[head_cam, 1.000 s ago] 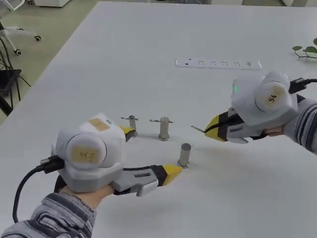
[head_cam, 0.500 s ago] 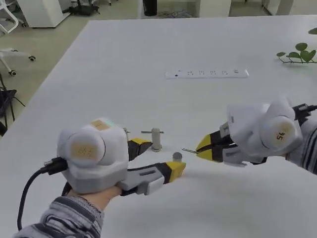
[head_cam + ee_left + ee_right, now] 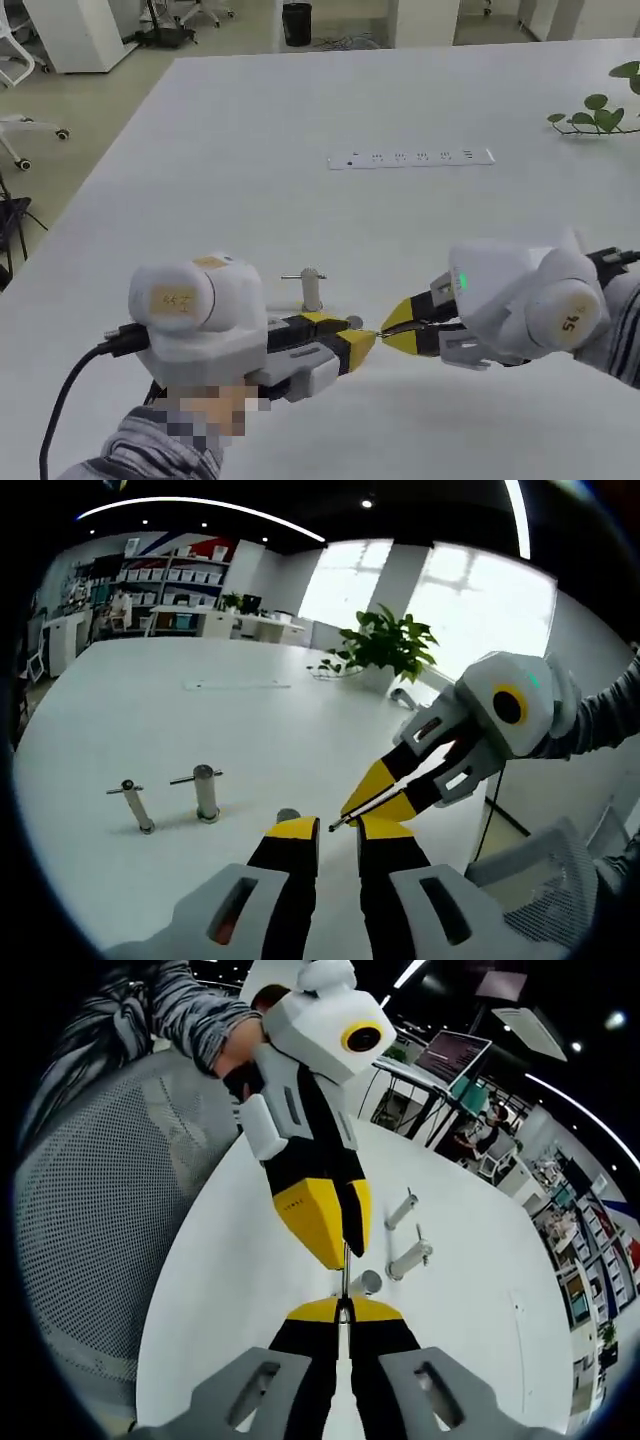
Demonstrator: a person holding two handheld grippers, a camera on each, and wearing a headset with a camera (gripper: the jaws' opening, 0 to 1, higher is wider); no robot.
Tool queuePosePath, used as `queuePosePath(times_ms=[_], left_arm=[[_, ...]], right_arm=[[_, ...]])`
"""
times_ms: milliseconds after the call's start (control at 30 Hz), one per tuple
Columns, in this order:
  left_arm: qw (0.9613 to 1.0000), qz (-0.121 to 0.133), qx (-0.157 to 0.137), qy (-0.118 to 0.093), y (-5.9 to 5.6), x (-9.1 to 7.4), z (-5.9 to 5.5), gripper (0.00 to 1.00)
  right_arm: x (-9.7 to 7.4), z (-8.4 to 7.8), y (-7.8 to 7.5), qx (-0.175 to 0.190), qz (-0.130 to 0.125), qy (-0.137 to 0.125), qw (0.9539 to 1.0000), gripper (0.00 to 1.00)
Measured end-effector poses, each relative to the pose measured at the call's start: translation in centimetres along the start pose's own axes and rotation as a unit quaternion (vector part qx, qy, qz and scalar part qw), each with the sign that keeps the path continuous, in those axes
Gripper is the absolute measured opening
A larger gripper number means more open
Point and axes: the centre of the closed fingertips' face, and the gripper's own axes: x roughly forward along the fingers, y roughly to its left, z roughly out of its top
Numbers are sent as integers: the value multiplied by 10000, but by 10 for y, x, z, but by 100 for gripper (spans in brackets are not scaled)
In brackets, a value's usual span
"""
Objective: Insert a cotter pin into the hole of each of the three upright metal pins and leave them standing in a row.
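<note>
The right gripper (image 3: 343, 1308) was pressed together on a cotter (image 3: 345, 1272), held roughly level and aimed toward the bare pin (image 3: 365, 1282), its free end just beside that pin. The left gripper (image 3: 338, 832) stood slightly spread with nothing I could see between its jaws. Its tips were right against the bare pin's side and at the cotter's end. I took it to be steadying the pin against the push, or guiding the wire to the hole. Just behind the bare pin stood a done pin (image 3: 206, 792) and a second done pin (image 3: 135, 805), each with a cotter across its top, so this looked like the last of three. The bare pin's hole could not be made out. In the head view the left jaws covered that pin, and the gripper's body hid one done pin. Well beyond the bare pin lay a power strip (image 3: 410, 158).
</note>
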Motion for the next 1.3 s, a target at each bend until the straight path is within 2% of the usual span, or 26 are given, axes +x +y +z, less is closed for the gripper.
queuePosePath(times_ms=[433,600,733,833,867,900,967,1033,1100,1200,1300], left_arm=[[9997,-56,-241,-79,-4,0,-3,0],[9994,-112,-334,-73,-6,-1,-3,0],[9998,-152,54,-75,-8,-2,-3,0],[9997,-175,174,-73,-9,-3,-3,0],[9992,-193,331,-82,-9,-3,-3,0],[9990,-215,401,-49,-11,-4,-4,0],[9982,-262,536,-76,-13,-4,-3,0],[9971,-294,693,-66,-14,-5,-2,0],[9955,-350,879,-81,-15,-5,-2,0],[9906,-581,1237,-89,-22,-6,-1,0],[9826,-719,1711,16,-26,-8,-2,0]], right_arm=[[-2,11,3,-53,-96,-113,9999,0],[-2,12,3,-65,-117,-116,9998,0],[-2,13,3,-62,-135,-121,9998,0],[-3,14,4,-38,-125,-123,9998,0],[-3,13,3,-24,-121,-109,9999,0],[-3,9,2,13,-154,-14,9999,0],[-3,7,-2,-16,-231,3,9997,3],[-4,7,-2,172,-167,-80,9997,4],[-6,7,-2,240,-153,-128,9995,5],[-6,8,1,282,-25,-163,9995,5],[-7,9,6,317,114,-217,9992,4]])
